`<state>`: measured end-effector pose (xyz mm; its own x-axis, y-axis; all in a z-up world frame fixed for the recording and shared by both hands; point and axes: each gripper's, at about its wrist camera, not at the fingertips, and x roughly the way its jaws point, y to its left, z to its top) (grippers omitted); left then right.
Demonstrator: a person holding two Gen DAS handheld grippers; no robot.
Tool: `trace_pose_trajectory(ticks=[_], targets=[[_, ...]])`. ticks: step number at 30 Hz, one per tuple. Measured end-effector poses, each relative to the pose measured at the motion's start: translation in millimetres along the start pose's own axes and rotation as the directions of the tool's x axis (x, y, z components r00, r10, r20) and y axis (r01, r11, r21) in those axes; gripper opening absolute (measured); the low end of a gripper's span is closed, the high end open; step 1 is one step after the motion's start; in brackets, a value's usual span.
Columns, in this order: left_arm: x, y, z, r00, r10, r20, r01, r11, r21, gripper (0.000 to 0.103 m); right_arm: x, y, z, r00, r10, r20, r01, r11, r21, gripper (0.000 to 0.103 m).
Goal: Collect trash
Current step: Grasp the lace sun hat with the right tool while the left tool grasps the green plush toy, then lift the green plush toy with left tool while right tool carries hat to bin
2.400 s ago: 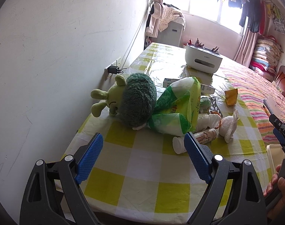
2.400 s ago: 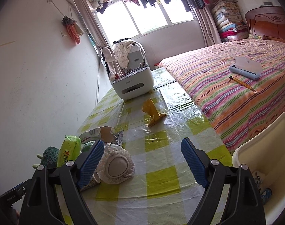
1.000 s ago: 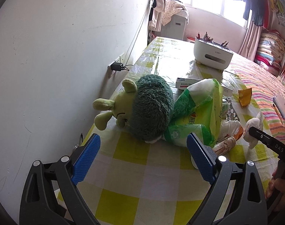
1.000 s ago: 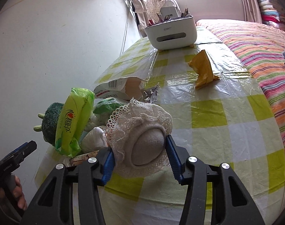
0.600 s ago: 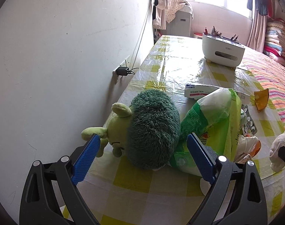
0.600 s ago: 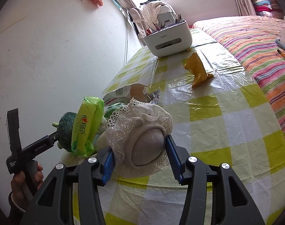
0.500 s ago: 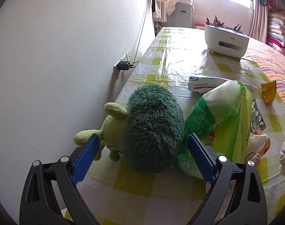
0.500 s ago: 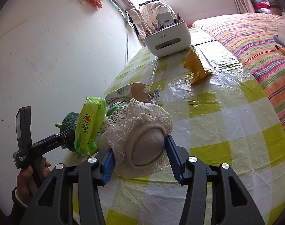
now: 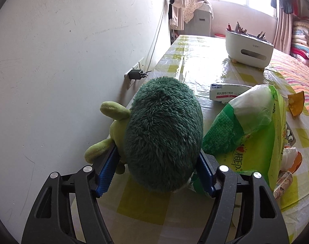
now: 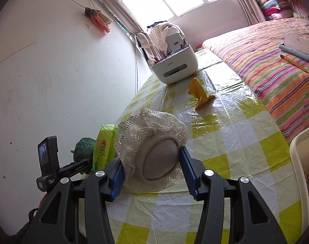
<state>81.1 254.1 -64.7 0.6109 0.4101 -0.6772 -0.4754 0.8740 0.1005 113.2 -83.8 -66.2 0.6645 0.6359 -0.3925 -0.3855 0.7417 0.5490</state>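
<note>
A green plush toy lies at the table's near end by the wall. My left gripper straddles its dark furry body; the jaws are closing and both blue pads touch the fur. A green wipes pack leans against the toy's right side. My right gripper is shut on a white lace cap, held just over the checked tablecloth. The right wrist view also shows the left gripper at the plush toy. A crumpled yellow wrapper lies farther up the table.
A white desk organiser stands at the far end. A medicine box, crumpled white-and-orange scraps and a small tube lie near the wipes. A white bin rim shows at the right, with a striped bed behind it. The wall carries a plugged charger.
My left gripper has moved in over the plush toy and its jaws have narrowed onto it. My right gripper, still gripping the lace cap, has swung and tilted, bringing the bin rim into view.
</note>
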Motion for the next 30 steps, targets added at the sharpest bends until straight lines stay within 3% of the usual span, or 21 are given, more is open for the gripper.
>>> trace_pose_trajectory(ticks=[5, 11, 20, 30], targets=[[-27.6, -4.2, -4.9, 0.992, -0.005, 0.124, 0.008, 1.000, -0.024, 0.068, -11.8, -6.6, 1.1, 0.999, -0.018, 0.040, 0.018, 1.000, 0.020, 0.049], [-69.9, -31.6, -14.4, 0.961, -0.062, 0.270, 0.053, 0.998, 0.040, 0.068, -23.6, -9.9, 1.3, 0.996, -0.036, 0.079, 0.034, 0.999, 0.021, 0.049], [-98.8, -73.9, -39.8, 0.944, -0.214, 0.250, 0.192, 0.975, 0.110, 0.068, -43.9, -20.5, -0.6, 0.987, -0.079, 0.142, 0.074, 0.996, 0.042, 0.049], [-109.7, -95.0, -49.6, 0.926, -0.291, 0.238, 0.268, 0.955, 0.127, 0.069, -58.6, -27.9, -2.3, 0.979, -0.107, 0.173, 0.097, 0.993, 0.061, 0.049]])
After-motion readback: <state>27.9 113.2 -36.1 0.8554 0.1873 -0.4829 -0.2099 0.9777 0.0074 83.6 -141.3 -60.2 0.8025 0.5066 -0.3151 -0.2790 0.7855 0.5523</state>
